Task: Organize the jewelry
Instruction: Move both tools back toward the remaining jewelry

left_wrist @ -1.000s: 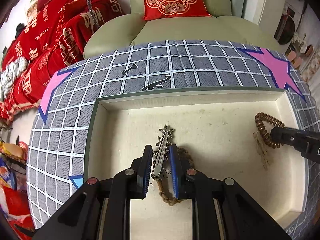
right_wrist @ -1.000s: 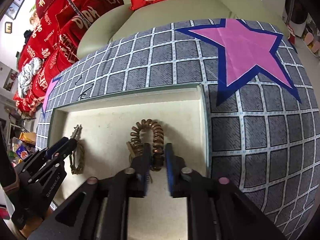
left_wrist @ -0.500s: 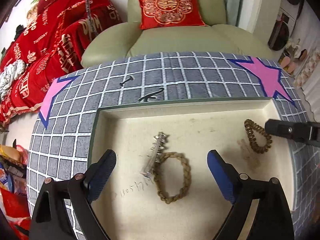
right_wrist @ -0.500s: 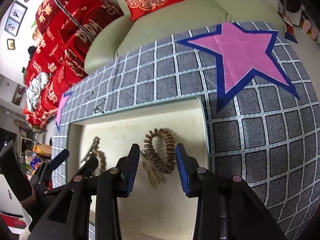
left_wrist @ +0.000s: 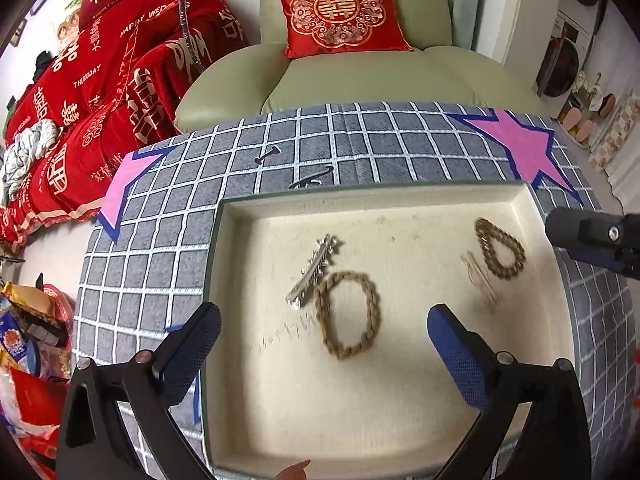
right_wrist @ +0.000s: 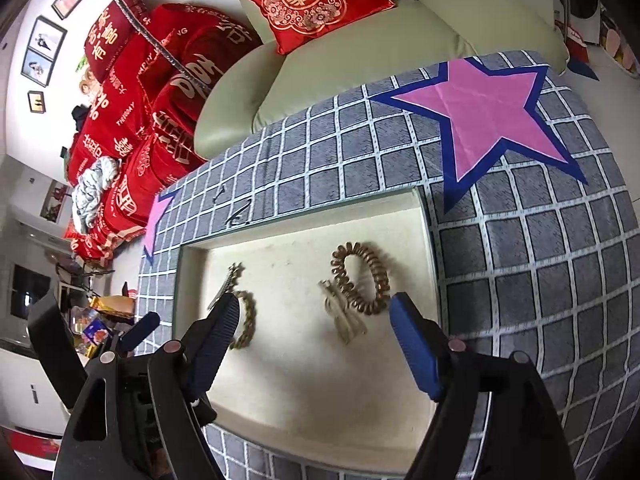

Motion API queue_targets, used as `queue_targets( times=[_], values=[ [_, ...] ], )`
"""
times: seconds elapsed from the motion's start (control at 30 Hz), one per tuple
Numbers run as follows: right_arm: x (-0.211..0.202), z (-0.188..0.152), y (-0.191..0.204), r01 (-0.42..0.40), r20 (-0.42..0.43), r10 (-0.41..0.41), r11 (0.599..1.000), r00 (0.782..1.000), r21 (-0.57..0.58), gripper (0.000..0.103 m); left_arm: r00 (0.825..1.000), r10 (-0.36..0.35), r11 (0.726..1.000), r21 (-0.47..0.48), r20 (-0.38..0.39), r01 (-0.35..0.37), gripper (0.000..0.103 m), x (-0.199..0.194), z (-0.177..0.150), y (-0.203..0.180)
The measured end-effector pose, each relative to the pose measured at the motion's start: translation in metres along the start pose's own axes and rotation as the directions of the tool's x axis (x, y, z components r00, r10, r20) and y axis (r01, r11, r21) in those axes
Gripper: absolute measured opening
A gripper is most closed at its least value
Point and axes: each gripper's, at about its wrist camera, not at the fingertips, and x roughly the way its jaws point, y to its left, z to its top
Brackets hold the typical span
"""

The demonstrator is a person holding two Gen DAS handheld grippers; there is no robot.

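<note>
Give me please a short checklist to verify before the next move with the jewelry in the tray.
1. left gripper open, nothing between the pads, jaws just opened: ok.
2. right gripper open, jaws just opened, coiled bracelet lying free in the tray: ok.
3. Silver hair clip inside the tray: ok.
4. Braided bracelet apart from the clip: not ok, they touch or overlap.
5. Pale clip apart from the coiled bracelet: cannot tell, blurred.
6. Two dark pins on the cloth collected: not ok.

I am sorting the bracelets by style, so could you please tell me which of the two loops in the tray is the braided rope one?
The braided loop beside the silver hair clip; the other loop is a coil.
</note>
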Motion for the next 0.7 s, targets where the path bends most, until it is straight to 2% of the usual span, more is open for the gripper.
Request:
queue_targets(
  times=[0.07,0.1,0.2,0.33,0.37,0.4,0.7],
  values=[
    [-0.006,-0.006,0.002,-0.003,0.003,0.003,1.000,1.000,0.007,0.082,1.000,0.000,1.000,0.012,0.000,0.000,0.103,-0.006,-0.006,-0.001],
    [-0.008,-0.009,0.003,-0.005,0.006,0.005,1.000,1.000,0.010,0.089,1.000,0.000,1.000,0.016,0.003,0.000,0.103,-0.010,-0.009,-0.001],
    [-0.020,-0.020,0.005,-0.019,0.024,0.019,1.000,1.000,0.024,0.090,1.000,0.009,1.000,0.022,-0.002,-0.009,0.103,-0.020,-0.020,-0.001],
    [-0.035,-0.036,0.009,-0.031,0.039,0.030,0.999,0.999,0.024,0.091,0.999,-0.020,1.000,0.019,-0.033,0.020,0.103,-0.032,-0.038,0.002],
    [-0.038,-0.040,0.010,-0.033,0.040,0.032,0.999,0.999,0.024,0.093,0.999,-0.020,1.000,0.023,-0.037,0.021,0.103,-0.035,-0.044,0.003],
    [-0.043,-0.045,0.011,-0.032,0.044,0.031,0.999,0.999,0.025,0.102,0.999,-0.019,0.999,0.026,-0.039,0.020,0.103,-0.038,-0.048,0.003],
    [-0.075,-0.087,0.019,0.002,0.073,-0.004,1.000,0.997,0.028,0.103,0.997,-0.023,0.999,0.046,-0.075,0.026,0.103,-0.063,-0.097,0.019]
  ],
)
